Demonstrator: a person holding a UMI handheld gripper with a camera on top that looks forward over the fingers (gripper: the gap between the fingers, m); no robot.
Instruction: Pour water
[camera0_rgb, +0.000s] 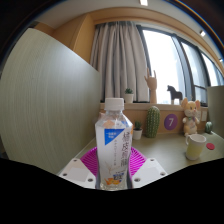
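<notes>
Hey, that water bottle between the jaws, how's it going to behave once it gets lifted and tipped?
The water bottle looks like thin clear plastic, so it will probably give a little under a hard squeeze. It is tall and narrow, so likely apt to tip if nudged high up. Its white cap seems on, so nothing should pour yet. The gripper has its magenta pads close at either side.

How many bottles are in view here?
1: a clear water bottle with a white cap and blue label, upright between the gripper fingers. Others may be hidden behind it.
</notes>
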